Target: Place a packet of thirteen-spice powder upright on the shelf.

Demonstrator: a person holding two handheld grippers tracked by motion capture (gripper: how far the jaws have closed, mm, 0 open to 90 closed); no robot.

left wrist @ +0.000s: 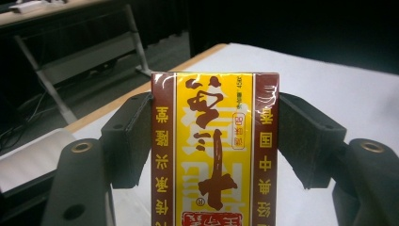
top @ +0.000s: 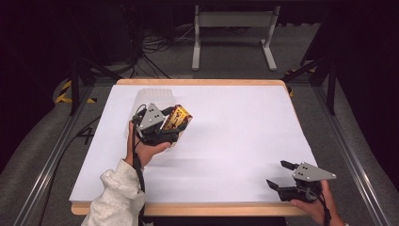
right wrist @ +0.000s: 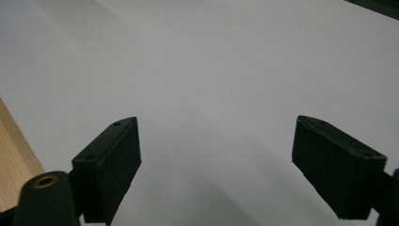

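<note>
A yellow and dark-red carton (left wrist: 215, 146) printed with Chinese characters is clamped between the two black jaws of my left gripper (left wrist: 215, 141), one jaw on each dark-red side. In the high view the same carton (top: 179, 117) is lifted above the table's left half, held by the left gripper (top: 174, 126) in front of a translucent white container (top: 153, 96). My right gripper (top: 281, 175) rests low near the table's front right corner, jaws wide apart and nothing between them. Its black fingers (right wrist: 110, 162) frame bare white tabletop.
The white-covered table (top: 235, 127) has a wooden rim showing at the front and back edges. A white metal stand (top: 233, 28) and loose cables lie on the floor beyond the far edge. Black frame rails run along both sides.
</note>
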